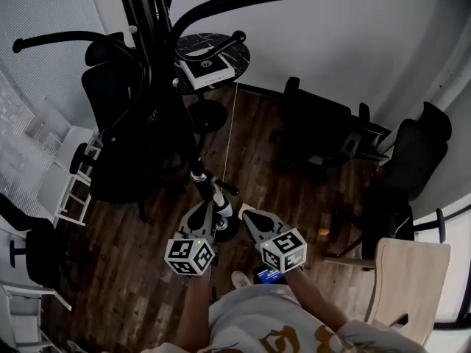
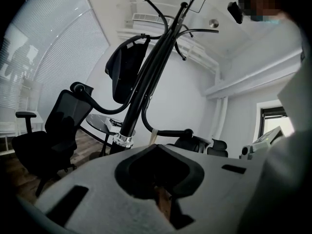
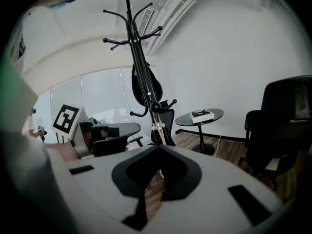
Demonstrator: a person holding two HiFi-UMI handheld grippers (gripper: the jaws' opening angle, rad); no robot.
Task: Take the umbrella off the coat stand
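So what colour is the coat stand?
The coat stand is black, with a silver collar; best in the left gripper view.

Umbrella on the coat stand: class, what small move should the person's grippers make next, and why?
Probably raise the left gripper toward the umbrella and open its jaws. It and the right gripper are shut on nothing and sit low beside the coat stand, while the umbrella hangs on it higher up.

Coat stand centre, round table behind it, box on table, office chair to R
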